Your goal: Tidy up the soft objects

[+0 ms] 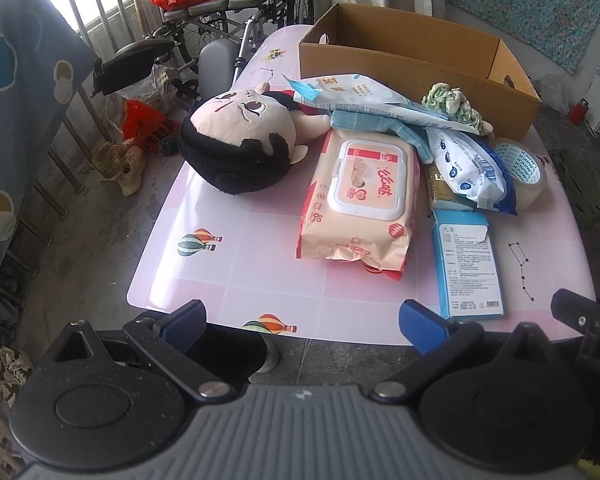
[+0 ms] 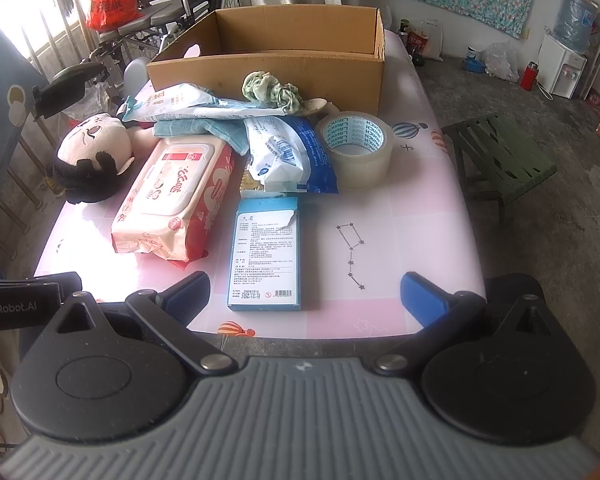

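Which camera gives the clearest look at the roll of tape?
The right wrist view. There the roll of tape shows whole, with its printed core and clear outer wraps. In the left wrist view the roll of tape sits at the far right, partly hidden behind a blue and white bag.

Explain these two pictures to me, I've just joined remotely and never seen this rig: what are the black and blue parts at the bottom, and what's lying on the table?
Each picture comes from a camera mounted on a hand-held two-finger gripper, looking forward along its fingers. The first shows the left gripper, the second the right gripper; the blue pieces are finger pads. Both are open, holding nothing, near the front edge of the pink patterned table. On it lie a black-haired plush doll, a pink pack of wet wipes, a light blue printed carton, a roll of clear tape, white and blue plastic pouches, a teal cloth and a crumpled green rag. Behind them stands an open brown cardboard box.
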The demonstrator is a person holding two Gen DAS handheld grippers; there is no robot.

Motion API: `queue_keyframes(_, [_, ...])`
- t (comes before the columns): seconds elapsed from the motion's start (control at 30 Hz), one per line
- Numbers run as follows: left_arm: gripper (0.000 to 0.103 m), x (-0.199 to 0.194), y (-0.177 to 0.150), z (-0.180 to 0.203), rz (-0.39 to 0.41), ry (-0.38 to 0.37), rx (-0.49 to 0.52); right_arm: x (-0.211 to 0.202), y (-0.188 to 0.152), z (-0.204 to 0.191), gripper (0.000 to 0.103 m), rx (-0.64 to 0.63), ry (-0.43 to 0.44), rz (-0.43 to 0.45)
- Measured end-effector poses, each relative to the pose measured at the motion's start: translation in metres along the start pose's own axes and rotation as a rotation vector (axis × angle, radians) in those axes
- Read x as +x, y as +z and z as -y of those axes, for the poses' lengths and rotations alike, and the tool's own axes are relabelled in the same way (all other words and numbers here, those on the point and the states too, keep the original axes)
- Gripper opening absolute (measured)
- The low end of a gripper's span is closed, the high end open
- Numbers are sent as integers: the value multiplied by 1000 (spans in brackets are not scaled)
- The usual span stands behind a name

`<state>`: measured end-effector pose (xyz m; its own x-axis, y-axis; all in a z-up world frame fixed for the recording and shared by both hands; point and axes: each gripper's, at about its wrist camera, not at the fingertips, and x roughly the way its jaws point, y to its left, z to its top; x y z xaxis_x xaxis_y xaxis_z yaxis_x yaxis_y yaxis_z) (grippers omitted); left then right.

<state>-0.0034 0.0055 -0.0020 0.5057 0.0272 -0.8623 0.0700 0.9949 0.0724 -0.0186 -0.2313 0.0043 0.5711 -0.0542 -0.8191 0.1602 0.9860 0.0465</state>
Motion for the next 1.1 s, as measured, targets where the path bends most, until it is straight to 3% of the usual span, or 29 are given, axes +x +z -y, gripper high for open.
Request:
queue_keyframes(0.5, [103,11,10,0,10,10,1,18,9,13,102,39,5,-2])
queue_keyframes(0.8, [102,23,25,3,56,-34,10,34,20,23,102,29,80,53])
queue_keyframes(0.93, [101,28,26,3,114,-159,-26,43,25,45,102,104,181,60])
queue_keyframes(1.03, [85,37,29,12,98,-278,-31,54,29,63,101,155,220,50])
queue_keyframes(1.1, [70,47,31,27,57,-321,23,65,31,77,96,191,249,27])
